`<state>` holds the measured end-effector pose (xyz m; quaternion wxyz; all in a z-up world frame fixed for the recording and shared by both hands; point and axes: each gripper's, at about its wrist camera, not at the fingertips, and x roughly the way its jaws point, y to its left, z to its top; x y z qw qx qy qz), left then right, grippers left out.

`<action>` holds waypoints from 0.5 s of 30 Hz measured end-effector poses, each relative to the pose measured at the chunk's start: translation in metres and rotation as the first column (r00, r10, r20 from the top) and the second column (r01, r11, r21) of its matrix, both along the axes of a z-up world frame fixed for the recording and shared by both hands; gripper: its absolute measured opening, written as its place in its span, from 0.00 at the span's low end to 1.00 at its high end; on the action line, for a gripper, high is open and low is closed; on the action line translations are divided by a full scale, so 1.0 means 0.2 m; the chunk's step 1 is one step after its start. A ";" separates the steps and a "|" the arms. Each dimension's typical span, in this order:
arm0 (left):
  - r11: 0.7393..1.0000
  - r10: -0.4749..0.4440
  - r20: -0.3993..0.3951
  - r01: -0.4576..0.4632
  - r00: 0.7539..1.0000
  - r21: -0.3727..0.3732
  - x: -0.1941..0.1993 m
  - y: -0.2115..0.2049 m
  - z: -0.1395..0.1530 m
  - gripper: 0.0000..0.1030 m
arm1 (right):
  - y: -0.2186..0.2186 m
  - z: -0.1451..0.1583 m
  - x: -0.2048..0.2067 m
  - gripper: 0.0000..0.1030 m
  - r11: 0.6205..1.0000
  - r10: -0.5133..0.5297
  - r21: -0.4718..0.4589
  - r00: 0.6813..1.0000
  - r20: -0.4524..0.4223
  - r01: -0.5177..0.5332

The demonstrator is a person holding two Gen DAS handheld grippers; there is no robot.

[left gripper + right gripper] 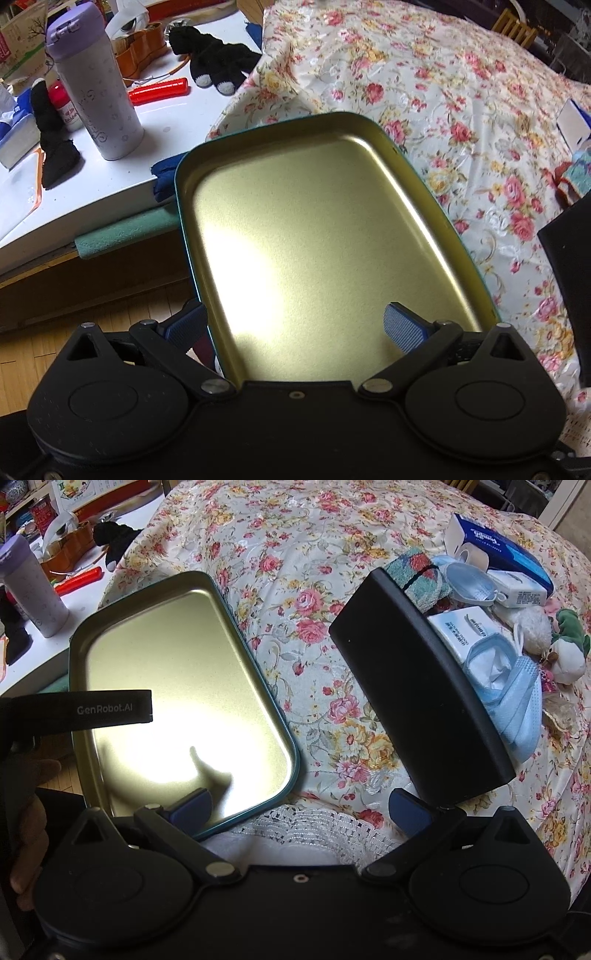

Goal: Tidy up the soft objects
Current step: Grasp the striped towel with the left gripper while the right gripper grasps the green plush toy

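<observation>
A shallow tin tray (314, 229) with a gold inside and a teal rim lies empty on the flowered cloth (443, 92). My left gripper (295, 326) is open at its near end: one finger sits outside the left rim, the other over the tray floor. In the right wrist view the same tray (177, 672) lies to the left, and my right gripper (301, 808) is open above the cloth's lace edge, holding nothing. A black box (417, 686) stands on the right. Behind it lie blue face masks (513, 701), tissue packs (458, 631), a plush toy (569, 653) and a knitted pad (417, 579).
A white table (110, 192) to the left carries a purple flask (96, 92), black socks (218, 62), a red bar (159, 90) and clutter. Wooden floor (37, 354) shows below it. The left gripper's body (92, 709) and a hand (33, 849) reach in from the left.
</observation>
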<state>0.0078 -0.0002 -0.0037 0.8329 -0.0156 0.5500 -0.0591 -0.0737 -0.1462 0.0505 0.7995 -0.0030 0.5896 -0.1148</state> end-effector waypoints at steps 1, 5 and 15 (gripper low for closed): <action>1.000 0.007 0.010 -0.008 1.000 0.003 0.00 0.00 0.00 0.95 | 0.00 0.01 -0.01 1.00 1.000 0.000 0.003 1.000 0.007 0.000; 0.999 0.031 0.085 -0.033 0.996 0.019 -0.03 0.00 0.04 0.95 | -0.04 0.08 -0.04 0.99 1.000 -0.002 0.009 0.999 0.044 0.001; 0.991 -0.053 0.153 0.034 0.987 0.126 -0.07 -0.11 0.07 0.96 | -0.39 0.31 -0.18 0.99 0.995 -0.099 0.007 0.981 0.169 0.099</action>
